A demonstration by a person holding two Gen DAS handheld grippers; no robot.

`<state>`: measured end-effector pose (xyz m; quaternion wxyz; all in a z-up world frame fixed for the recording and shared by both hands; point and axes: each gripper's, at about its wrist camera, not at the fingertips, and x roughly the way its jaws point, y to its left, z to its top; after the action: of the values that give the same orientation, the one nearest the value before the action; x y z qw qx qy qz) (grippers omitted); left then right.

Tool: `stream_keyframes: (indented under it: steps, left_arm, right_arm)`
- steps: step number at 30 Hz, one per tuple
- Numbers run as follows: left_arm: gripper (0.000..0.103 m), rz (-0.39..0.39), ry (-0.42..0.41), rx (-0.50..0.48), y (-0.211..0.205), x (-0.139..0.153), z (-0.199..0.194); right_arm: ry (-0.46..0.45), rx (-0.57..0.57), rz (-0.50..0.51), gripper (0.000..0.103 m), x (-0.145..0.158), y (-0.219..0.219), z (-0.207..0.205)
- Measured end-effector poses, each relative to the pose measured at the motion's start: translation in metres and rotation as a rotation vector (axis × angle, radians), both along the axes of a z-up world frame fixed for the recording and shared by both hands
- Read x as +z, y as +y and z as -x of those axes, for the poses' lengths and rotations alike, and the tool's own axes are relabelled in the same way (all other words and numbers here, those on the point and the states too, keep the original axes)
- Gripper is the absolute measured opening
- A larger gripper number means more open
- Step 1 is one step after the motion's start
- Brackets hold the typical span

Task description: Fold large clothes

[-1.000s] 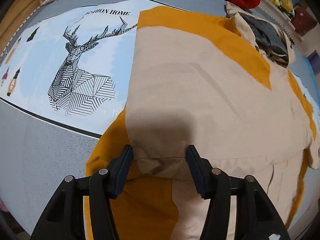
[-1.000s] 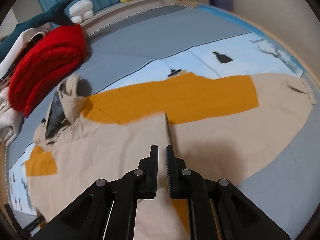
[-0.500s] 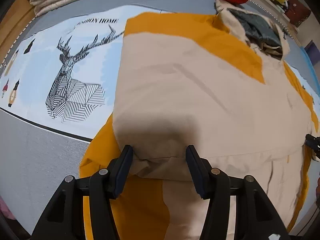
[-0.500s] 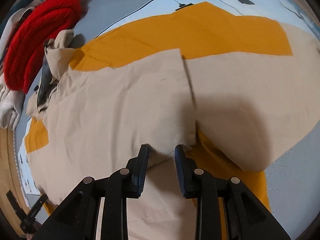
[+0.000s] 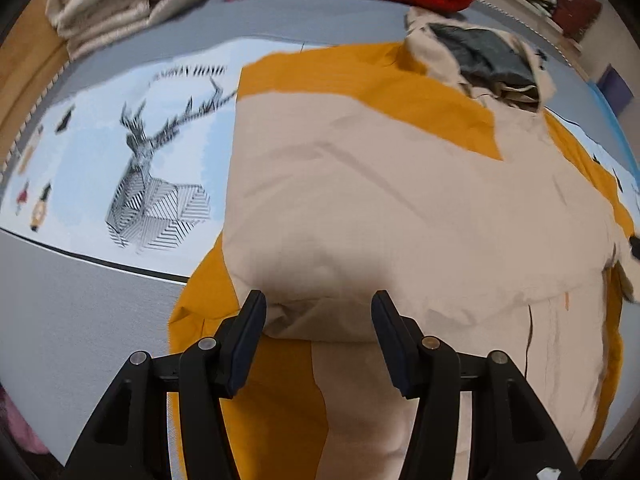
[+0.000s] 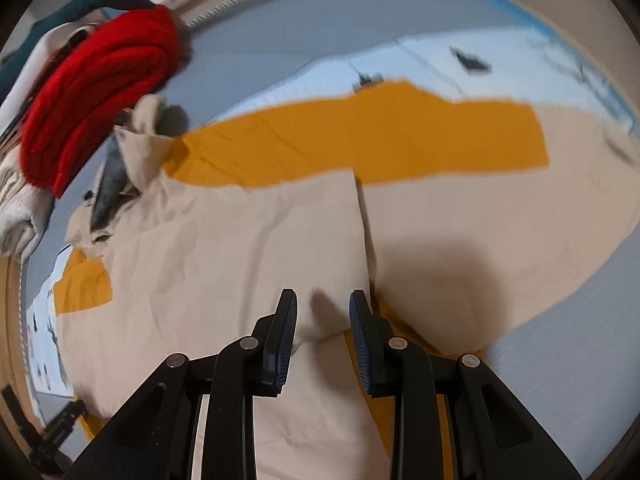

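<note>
The beige-and-mustard jacket [image 5: 400, 208] lay spread on the bed [image 5: 80, 320]. The left gripper [image 5: 318, 304] straddled its folded hem, fingers spread. The right gripper [image 6: 323, 304] stood likewise, fingers parted around a fold.

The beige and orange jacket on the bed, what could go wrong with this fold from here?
The folded edge of the jacket lies between both open grippers, left and right; it may spring back. The hood is bunched, so the fold could end up lumpy.
</note>
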<state>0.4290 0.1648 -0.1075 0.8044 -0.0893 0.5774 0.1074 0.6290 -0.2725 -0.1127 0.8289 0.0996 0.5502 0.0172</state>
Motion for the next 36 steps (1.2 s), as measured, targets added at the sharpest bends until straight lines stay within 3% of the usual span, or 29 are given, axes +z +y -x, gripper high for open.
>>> stream_keyframes:
  steps: [10, 24, 29, 36]
  left_arm:
    - [0.052, -0.039, -0.057, -0.069, -0.040, 0.024, 0.017]
    - [0.052, -0.022, -0.123, -0.079, -0.086, 0.044, 0.057]
    - [0.052, -0.009, -0.151, -0.095, -0.103, 0.049, 0.061]
    - [0.052, -0.018, -0.164, -0.150, -0.127, 0.045, 0.050]
  right_arm:
    - [-0.146, 0.051, 0.032, 0.029, 0.050, 0.007, 0.027]
    - [-0.202, 0.019, 0.031, 0.029, 0.063, -0.026, 0.079]
    - [-0.282, -0.008, 0.031, 0.029, 0.081, -0.068, 0.083]
    - [-0.339, -0.183, 0.087, 0.029, 0.082, -0.180, 0.080]
